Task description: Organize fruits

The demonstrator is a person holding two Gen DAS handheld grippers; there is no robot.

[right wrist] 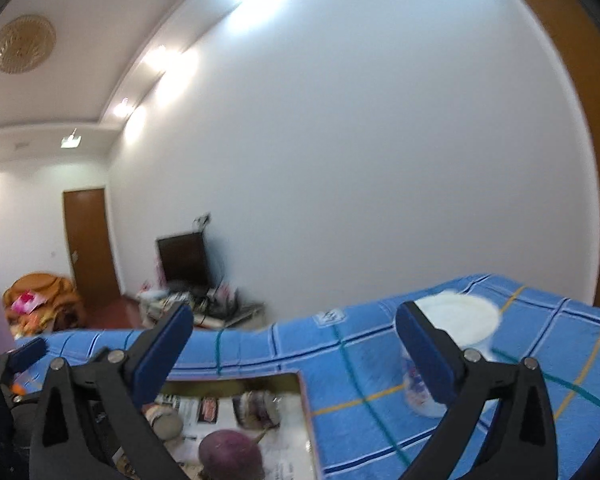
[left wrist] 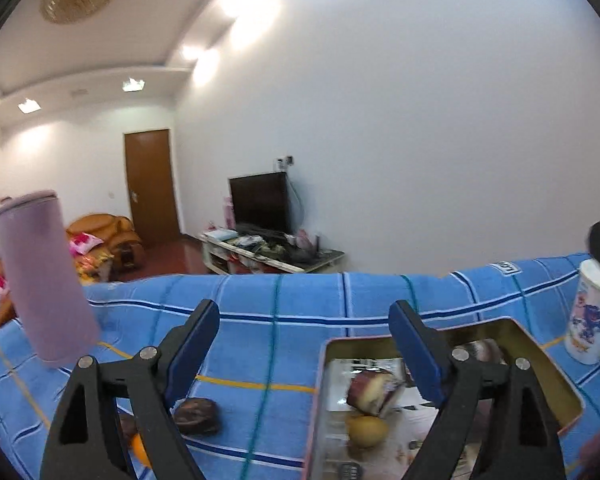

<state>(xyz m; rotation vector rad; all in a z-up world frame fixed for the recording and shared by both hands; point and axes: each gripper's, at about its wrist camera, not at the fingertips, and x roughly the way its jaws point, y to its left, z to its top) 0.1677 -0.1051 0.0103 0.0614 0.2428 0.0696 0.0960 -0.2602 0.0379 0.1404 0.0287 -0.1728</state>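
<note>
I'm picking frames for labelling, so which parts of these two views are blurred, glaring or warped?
Left wrist view: the purple bottle is smeared, the tin and its fruit soft; ceiling lights flare. Right wrist view: blurrier overall, the white cup and purple fruit smudged. Both bend the blue cloth and walls.

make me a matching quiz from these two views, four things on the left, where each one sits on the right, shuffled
Things:
1. yellow pear
2. dark brown fruit
3. white floral mug
4. purple bottle

Places:
A. on the blue checked cloth, left of the tin
B. inside the gold tin
C. far left of the table
D. right of the tin, on the cloth

Pairs: 1-B, 2-A, 3-D, 4-C
</note>
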